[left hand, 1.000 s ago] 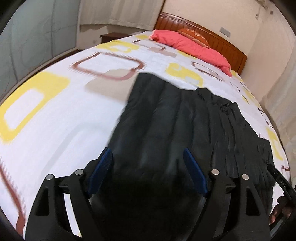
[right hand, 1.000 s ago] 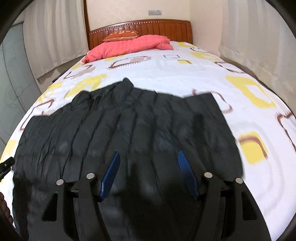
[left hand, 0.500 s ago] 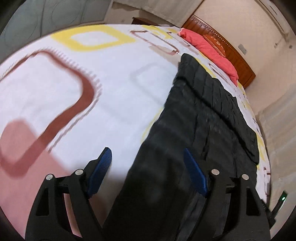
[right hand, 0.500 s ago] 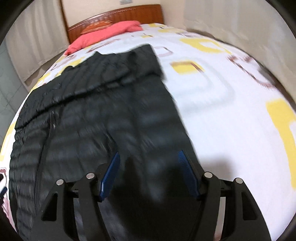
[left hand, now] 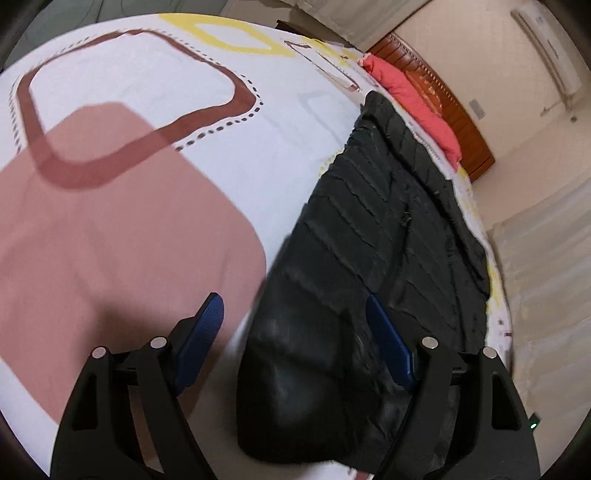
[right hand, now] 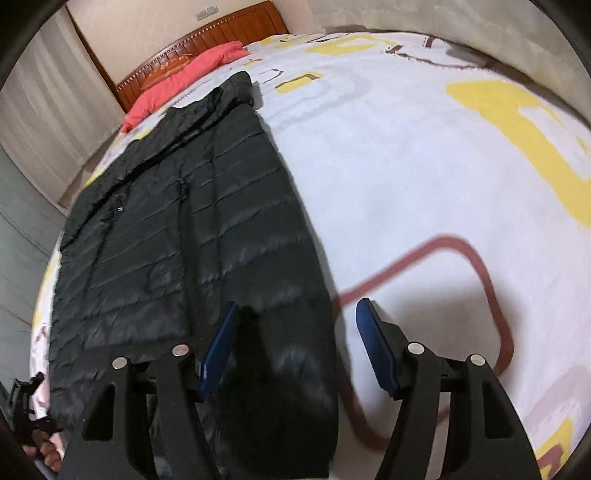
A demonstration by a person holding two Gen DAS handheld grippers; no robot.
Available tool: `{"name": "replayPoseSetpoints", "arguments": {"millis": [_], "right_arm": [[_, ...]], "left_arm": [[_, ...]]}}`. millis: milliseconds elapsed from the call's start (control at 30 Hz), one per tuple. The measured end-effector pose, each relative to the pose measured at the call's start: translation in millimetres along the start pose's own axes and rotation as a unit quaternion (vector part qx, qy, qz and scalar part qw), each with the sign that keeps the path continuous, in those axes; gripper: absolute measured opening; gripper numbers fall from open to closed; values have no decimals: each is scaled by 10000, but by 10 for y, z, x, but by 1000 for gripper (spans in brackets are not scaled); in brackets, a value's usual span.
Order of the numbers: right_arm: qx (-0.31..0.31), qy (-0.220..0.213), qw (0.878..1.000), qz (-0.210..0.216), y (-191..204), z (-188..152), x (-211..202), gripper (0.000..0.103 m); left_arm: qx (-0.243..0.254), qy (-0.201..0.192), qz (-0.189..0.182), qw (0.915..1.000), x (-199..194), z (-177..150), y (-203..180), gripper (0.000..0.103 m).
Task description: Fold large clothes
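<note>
A black quilted jacket [left hand: 369, 229] lies spread flat on the bed, its length running toward the headboard. My left gripper [left hand: 295, 332] hovers open over the jacket's near left corner. One blue pad [left hand: 207, 328] is over the sheet and the other over the cloth. In the right wrist view the jacket [right hand: 177, 221] shows its zip and pockets. There my right gripper [right hand: 297, 343] stands open over the near right edge, straddling the hem. Neither gripper's pads press on the cloth.
The bed sheet [right hand: 406, 166] is white with yellow and brown shapes. A red pillow [right hand: 184, 74] lies against the wooden headboard [right hand: 221, 33]. Curtains [left hand: 546, 258] hang beside the bed. The other gripper and a hand [right hand: 33, 424] show at the lower left.
Both grippers have moved apart from over the jacket's middle, the left one to its left edge and the right one to its right edge. Both have rolled and dropped closer to the bed.
</note>
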State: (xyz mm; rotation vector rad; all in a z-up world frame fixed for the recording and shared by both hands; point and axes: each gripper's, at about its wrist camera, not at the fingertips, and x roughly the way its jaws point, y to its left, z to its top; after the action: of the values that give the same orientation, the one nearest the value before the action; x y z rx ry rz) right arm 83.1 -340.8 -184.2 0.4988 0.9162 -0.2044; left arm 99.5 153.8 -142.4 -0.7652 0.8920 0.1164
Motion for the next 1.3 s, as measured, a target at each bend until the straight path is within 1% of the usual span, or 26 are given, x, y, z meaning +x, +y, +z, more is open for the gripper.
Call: {"name": "replayPoseSetpoints", "arguments": {"millis": [100, 167, 233, 267, 333, 400, 467, 500, 533, 600, 633, 700, 767, 833, 933, 967, 1000, 1067, 1133, 1167, 1200, 1300], "right_arm": [[162, -5, 9996, 246, -34, -118, -64, 65], [169, -56, 9992, 371, -19, -188, -105, 65], [234, -24, 9980, 586, -2, -265, -117, 64], [279, -2, 9972, 689, 5, -297, -117, 64], [302, -98, 9965, 769, 25, -332, -141, 58], [403, -124, 9953, 874, 20, -338, -133, 57], [562, -110, 9935, 985, -4, -330, -105, 53], [637, -98, 9927, 1019, -15, -325, -92, 50], [705, -94, 9918, 1061, -25, -323, -89, 47], [785, -105, 9900, 1169, -42, -323, -107, 42], [824, -114, 9890, 1222, -52, -327, -115, 42], [836, -95, 9886, 1250, -54, -310, -90, 42], [853, -53, 9886, 1243, -71, -302, -53, 42], [1015, -42, 9852, 1380, -127, -261, -12, 42], [1250, 24, 9795, 1581, -223, -265, 13, 42], [1294, 42, 9779, 1640, -245, -279, 16, 42], [1295, 62, 9772, 1682, -255, -294, 17, 42], [1230, 50, 9786, 1651, -225, -308, 4, 41], [1180, 69, 9788, 1673, -195, -311, -9, 18], [1139, 180, 9766, 1815, -163, -307, 9, 17], [1124, 200, 9759, 1859, -148, -304, 0, 15], [1009, 69, 9758, 1940, -125, -280, -110, 13]], "left_arm": [[-430, 92, -324, 9985, -47, -107, 77, 75], [-553, 85, -465, 9973, -67, -162, 85, 74], [-554, 119, -558, 9968, -65, -226, 63, 74], [-533, 115, -563, 9969, -59, -250, 48, 74], [-448, 61, -515, 9977, -47, -272, 10, 74], [-562, 30, -520, 9971, -24, -275, 8, 74], [-681, -24, -585, 9960, -19, -281, -2, 73], [-706, -48, -585, 9958, -30, -297, -21, 71], [-716, -71, -580, 9957, -44, -315, -23, 66], [-701, -77, -564, 9959, -65, -370, -42, 62], [-670, -97, -539, 9962, -76, -394, -53, 60], [-653, -115, -517, 9965, -59, -373, -49, 59], [-614, 17, -472, 9970, 43, -308, -39, 59], [-698, 4, -539, 9961, 84, -246, 12, 60], [-768, -24, -731, 9944, 58, -245, 56, 59], [-739, -35, -706, 9948, 56, -256, 61, 50], [-716, -37, -647, 9953, 62, -267, 61, 45], [-737, 14, -657, 9951, 90, -283, 78, 32], [-724, 4, -736, 9947, 76, -272, 67, 23], [-687, -14, -743, 9949, 59, -269, 57, 19], [-642, -46, -749, 9951, 34, -264, 47, 18], [-539, -171, -922, 9941, -103, -229, 5, 14]]}}
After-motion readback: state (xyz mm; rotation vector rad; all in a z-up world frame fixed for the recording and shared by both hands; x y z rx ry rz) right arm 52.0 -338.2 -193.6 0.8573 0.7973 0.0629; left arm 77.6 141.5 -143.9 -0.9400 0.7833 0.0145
